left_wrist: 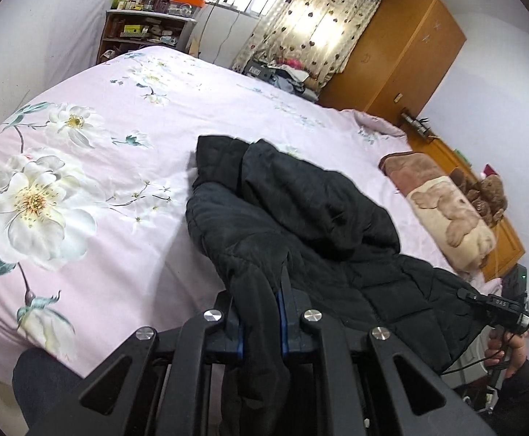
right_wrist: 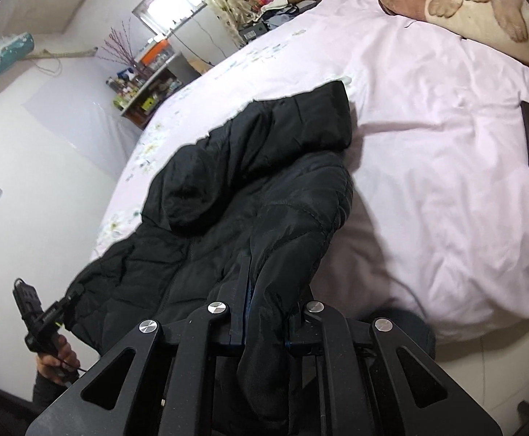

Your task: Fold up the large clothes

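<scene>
Jaws on both sides are clamped down on fabric right now. My left gripper [left_wrist: 260, 312] has a bunch of the black puffer jacket [left_wrist: 300, 210] pinched between its pads, with a flap of cloth hanging down past the fingers toward the camera. My right gripper [right_wrist: 264, 312] is doing the same thing on the opposite side of the jacket [right_wrist: 249, 181], jaws nearly closed with a fold of dark lining trapped in them.

As for progress: I'd say we're barely started. Most of the jacket lies rumpled on the pink floral bedspread [left_wrist: 82, 167], near the bed's closest edge, with the end I'm holding lifted off it. The hood or collar end is bunched up toward the middle of the bed, away from me. No neat crease is visible, sleeves aren't tucked, nothing looks squared off.

From the jacket, the plush animal-print blanket [left_wrist: 446, 210] sits off toward the headboard side, well apart, so it's not in the way.

My guess is what's left is basically everything: spread it flat, bring the sleeves in, then fold the body over.
</scene>
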`<state>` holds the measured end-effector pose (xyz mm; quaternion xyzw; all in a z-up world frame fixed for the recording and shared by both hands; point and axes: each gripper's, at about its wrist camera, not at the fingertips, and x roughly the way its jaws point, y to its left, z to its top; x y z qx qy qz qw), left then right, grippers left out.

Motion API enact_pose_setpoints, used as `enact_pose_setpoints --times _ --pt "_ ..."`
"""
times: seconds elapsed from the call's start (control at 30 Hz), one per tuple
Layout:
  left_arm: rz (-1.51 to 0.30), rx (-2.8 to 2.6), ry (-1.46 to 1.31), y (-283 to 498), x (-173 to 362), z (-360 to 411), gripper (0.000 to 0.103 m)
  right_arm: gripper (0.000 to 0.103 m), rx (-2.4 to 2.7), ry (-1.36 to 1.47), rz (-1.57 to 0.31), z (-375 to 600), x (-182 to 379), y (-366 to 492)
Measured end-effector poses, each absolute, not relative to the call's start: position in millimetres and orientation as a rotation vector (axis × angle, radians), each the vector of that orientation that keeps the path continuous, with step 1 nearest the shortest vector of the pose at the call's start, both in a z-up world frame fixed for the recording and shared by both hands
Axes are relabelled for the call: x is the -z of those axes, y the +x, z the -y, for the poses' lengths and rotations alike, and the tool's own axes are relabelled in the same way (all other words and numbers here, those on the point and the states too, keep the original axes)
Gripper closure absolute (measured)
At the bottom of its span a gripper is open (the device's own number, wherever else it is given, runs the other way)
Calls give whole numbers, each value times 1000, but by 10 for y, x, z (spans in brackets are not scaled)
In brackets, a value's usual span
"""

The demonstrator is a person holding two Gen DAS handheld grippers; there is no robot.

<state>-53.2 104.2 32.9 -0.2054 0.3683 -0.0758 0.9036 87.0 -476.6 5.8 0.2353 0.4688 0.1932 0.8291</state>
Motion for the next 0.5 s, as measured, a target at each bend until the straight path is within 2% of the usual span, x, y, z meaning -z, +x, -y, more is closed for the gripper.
enact_pose_setpoints --times 0.23,0.5 --pt "-707 184 -474 -465 -528 -1147 90 91 -415 564 -927 4912 -292 829" --pt "-664 157 -598 57 -582 -1370 90 91 -398 671 -869 4870 -396 1416"
